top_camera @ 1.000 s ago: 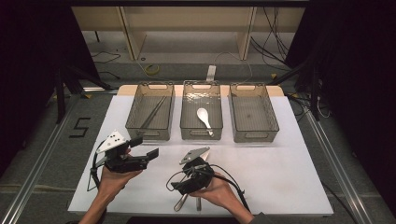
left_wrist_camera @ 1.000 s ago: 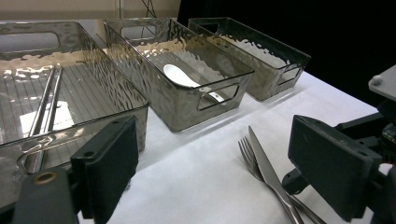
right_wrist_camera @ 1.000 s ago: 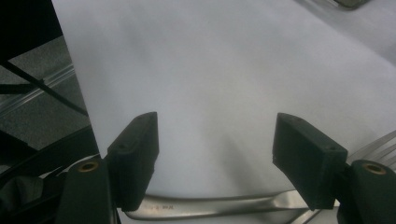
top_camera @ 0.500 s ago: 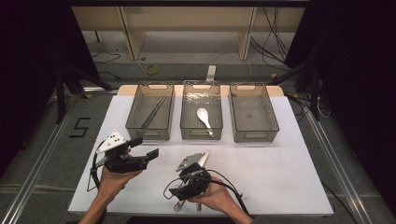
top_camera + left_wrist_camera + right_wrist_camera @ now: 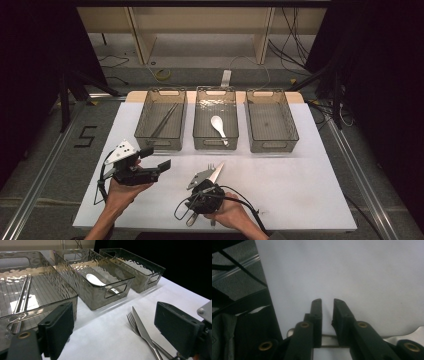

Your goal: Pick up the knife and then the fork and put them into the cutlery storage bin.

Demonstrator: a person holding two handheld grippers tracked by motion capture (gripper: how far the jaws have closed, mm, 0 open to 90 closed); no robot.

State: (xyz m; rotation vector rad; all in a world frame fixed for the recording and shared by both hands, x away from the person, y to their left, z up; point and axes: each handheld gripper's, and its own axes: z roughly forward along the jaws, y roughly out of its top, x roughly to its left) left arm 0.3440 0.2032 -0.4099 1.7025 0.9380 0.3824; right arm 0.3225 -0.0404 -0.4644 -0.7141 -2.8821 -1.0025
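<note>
A metal knife [image 5: 217, 171] and a fork [image 5: 210, 167] lie side by side on the white table, tips toward the bins; the left gripper view shows the knife [image 5: 143, 328] and fork [image 5: 131, 319] too. My right gripper [image 5: 200, 197] is held low over their handles. Its jaws [image 5: 327, 302] have just been closing and stand nearly together, a narrow gap at the tips. A metal handle [image 5: 323, 340] crosses at their base; whether the pads press on it I cannot tell. My left gripper [image 5: 156, 158] hovers to the left, open and empty [image 5: 117, 330].
Three smoky clear bins stand in a row at the back. The left bin [image 5: 139, 125] holds metal chopsticks [image 5: 163, 122], the middle bin [image 5: 216, 146] a white spoon [image 5: 218, 125], and the right bin [image 5: 272, 147] nothing. The table's left edge [image 5: 265, 290] is close.
My right gripper has slid a little toward the near edge over the cutlery handles, and its jaws have drawn together. The left gripper has stayed put.
</note>
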